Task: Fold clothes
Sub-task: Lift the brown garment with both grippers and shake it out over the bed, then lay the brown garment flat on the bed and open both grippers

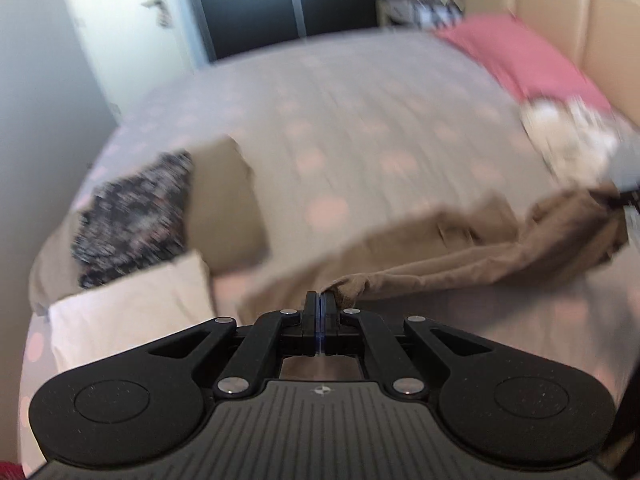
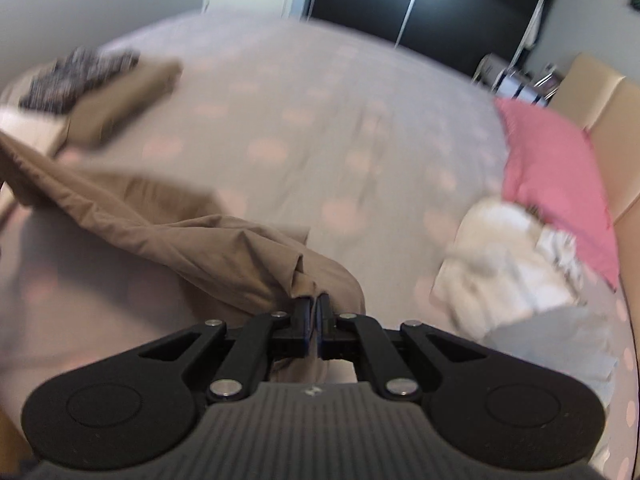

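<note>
A: Two tools are clamped on one brown cloth (image 1: 460, 264). A corner of it is pinched by the left tool (image 1: 320, 300), and another bunched bit is pinched by the right tool (image 2: 313, 305).

B: Where is the cloth kept?

A: It is hung between the two tools, just in front of their tips. Its far edge is draped down onto the bed (image 1: 340, 128) ahead of them. It is not pulled flat yet. Lots of wrinkles can be seen near the right tool.

B: How should this step be done well?

A: The tools should be moved apart until the top edge is pulled straight. Both should be kept at the same height, so one side is not dragged lower. Then the cloth should be laid down slowly on the bare part of the bed ahead, and only then let go.

B: What should be kept away from?

A: A folded pile (image 1: 132, 216) is seen ahead and to the left of the left tool. A white heap (image 2: 508, 256) and a pink pillow (image 2: 560, 184) are seen to the right of the right tool. The cloth should not be dropped on them.

B: Is much done?

A: Some, it is guessed. More clothes are waiting.
</note>
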{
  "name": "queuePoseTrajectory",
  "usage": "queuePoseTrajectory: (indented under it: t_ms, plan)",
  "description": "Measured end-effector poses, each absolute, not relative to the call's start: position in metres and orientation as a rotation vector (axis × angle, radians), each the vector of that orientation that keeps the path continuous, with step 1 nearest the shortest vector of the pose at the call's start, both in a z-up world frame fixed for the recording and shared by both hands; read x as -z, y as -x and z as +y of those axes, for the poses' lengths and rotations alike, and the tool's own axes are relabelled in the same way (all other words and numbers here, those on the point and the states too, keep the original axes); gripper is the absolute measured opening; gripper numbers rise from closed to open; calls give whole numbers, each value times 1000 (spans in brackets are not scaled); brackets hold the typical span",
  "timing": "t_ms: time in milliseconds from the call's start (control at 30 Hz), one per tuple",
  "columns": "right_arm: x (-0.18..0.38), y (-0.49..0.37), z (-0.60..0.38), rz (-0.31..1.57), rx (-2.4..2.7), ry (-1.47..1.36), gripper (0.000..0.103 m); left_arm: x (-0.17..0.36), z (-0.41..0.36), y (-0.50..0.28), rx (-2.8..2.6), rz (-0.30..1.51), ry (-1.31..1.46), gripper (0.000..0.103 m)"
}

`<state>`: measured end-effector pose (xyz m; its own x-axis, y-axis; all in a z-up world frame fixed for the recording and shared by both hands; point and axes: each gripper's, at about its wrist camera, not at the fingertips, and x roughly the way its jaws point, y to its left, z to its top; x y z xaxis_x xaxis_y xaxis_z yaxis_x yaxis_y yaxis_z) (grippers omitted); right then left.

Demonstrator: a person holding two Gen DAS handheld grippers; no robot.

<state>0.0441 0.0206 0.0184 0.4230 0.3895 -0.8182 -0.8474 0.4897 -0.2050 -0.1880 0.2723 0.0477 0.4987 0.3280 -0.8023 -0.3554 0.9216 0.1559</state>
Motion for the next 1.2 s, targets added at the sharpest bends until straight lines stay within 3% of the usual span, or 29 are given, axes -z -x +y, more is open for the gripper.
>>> queuePoseTrajectory:
  t_ms: [133, 300, 333, 433, 633, 800, 1200]
  plan:
    - [25, -32, 15, 899, -865, 797, 3, -6, 248, 184, -286, 1106, -5, 0]
    - [38, -22, 12, 935, -897, 870, 7, 15, 239, 180, -197, 1182, -20, 1]
    - [35, -22, 11, 929, -903, 868, 8, 14, 241, 179, -192, 1183, -19, 4]
    - [23, -21, 7, 922, -920, 847, 27, 2, 253, 176, -190, 1168, 7, 21]
    - [5, -34, 1, 945, -909, 718, 30, -15, 273, 162, -203, 1123, 28, 39]
    - [9, -54, 14, 943, -821, 683, 38, -14, 279, 140, -205, 1102, 8, 39]
    - [57, -93, 63, 1037, -792, 640, 44, 18, 289, 87, -150, 1153, -69, 41]
